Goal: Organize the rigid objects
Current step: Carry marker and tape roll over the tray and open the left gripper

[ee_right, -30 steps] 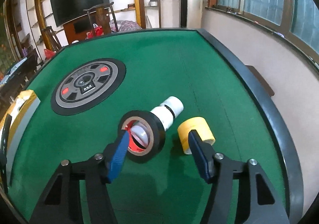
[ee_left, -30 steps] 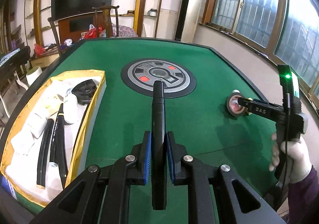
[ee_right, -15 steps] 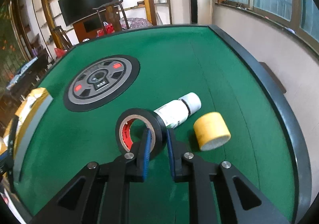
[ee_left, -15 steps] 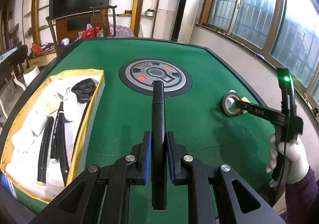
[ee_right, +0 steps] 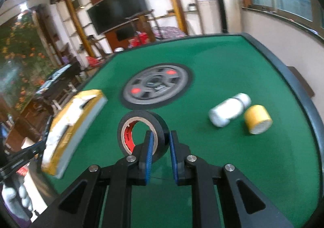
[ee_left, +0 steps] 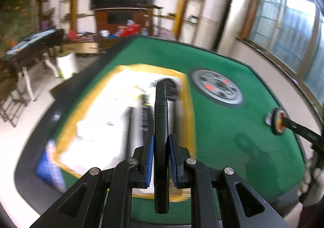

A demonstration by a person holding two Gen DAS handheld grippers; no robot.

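Left gripper (ee_left: 161, 159) was clamped on a slim black bar (ee_left: 161, 126), poised over the yellow-rimmed tray (ee_left: 188, 106). Right gripper (ee_right: 161, 155) was pinched on a glossy black tape ring (ee_right: 141, 132); white cylinder (ee_right: 228, 112) and yellow roll (ee_right: 257, 121) lay right of it.

Right claw (ee_right: 160, 148) pinching black tape roll (ee_right: 142, 132) (seemingly lifted)

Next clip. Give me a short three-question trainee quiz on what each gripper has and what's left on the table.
1. True or false: the left gripper is shut on a black marker.
2. What does the right gripper clamp? A) yellow tape roll B) black tape roll C) white bottle
3. Fill in: the white bottle lies on the green table beside the ___ tape roll.

Key:
1. True; it points toward the yellow-rimmed box.
2. B, the black tape roll.
3. Yellow: the yellow tape roll.
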